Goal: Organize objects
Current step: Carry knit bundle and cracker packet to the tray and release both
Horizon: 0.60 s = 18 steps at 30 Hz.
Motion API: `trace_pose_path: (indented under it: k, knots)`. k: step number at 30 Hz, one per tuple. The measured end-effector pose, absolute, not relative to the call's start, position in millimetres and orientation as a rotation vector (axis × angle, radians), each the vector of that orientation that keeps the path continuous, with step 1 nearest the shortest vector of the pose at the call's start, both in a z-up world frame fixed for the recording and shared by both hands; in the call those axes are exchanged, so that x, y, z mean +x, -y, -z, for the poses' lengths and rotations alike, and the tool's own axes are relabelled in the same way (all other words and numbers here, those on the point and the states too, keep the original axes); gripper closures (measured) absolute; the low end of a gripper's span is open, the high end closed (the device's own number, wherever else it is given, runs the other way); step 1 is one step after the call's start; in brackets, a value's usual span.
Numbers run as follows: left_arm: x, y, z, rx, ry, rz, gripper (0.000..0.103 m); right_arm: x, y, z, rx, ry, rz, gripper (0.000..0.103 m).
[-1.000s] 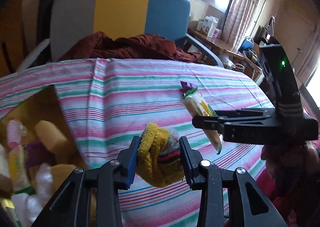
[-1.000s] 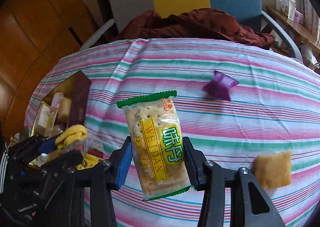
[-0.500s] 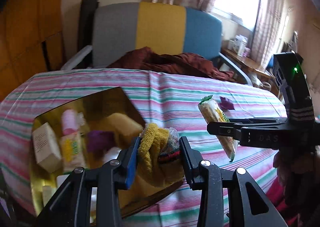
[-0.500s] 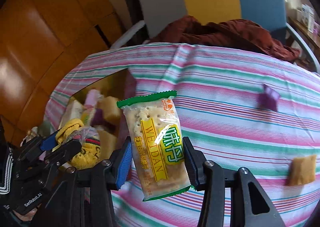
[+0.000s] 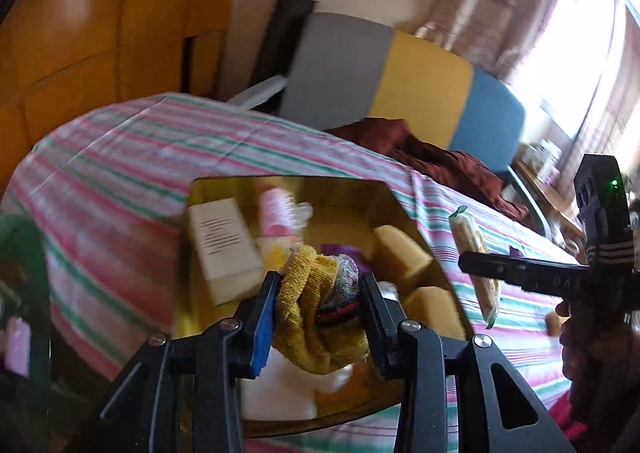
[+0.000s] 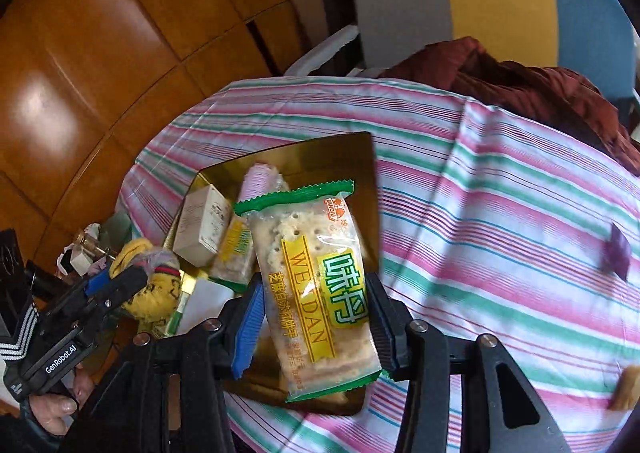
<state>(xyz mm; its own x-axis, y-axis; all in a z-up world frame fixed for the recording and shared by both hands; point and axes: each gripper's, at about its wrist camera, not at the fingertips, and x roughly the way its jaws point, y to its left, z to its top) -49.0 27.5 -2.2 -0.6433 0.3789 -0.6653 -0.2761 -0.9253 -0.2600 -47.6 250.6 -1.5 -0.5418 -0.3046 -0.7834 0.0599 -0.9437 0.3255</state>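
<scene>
My left gripper [image 5: 318, 309] is shut on a yellow knitted cloth bundle [image 5: 304, 317] and holds it over the gold box [image 5: 288, 189]. The bundle also shows at the left of the right wrist view [image 6: 150, 281]. My right gripper [image 6: 316, 317] is shut on a green-edged cracker packet [image 6: 316, 285] above the near right part of the gold box [image 6: 332, 149]. The same packet shows in the left wrist view [image 5: 474, 265]. The box holds a white carton [image 5: 224, 249], a pink packet [image 5: 276, 213] and yellow cakes [image 5: 400, 253].
The striped tablecloth [image 6: 500, 193] covers a round table. A purple sweet [image 6: 618, 255] and a tan snack [image 6: 626, 393] lie at the right. A chair with a dark red garment [image 6: 520, 85] stands behind. Wooden panels [image 6: 100, 53] are at the left.
Both grippers have swung left, from over the bare cloth to over the gold box, each still holding its item. The purple sweet and tan snack have slid toward the right edge of view.
</scene>
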Motion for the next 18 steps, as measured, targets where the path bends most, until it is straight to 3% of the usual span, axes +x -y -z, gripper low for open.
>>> trace_pose_path:
  k: [18]
  knots:
    - [-66, -38, 18, -1.119, 0.174, -2.534, 0.063, -121, -214, 10, 1.433, 0.366, 2.501, 0.055]
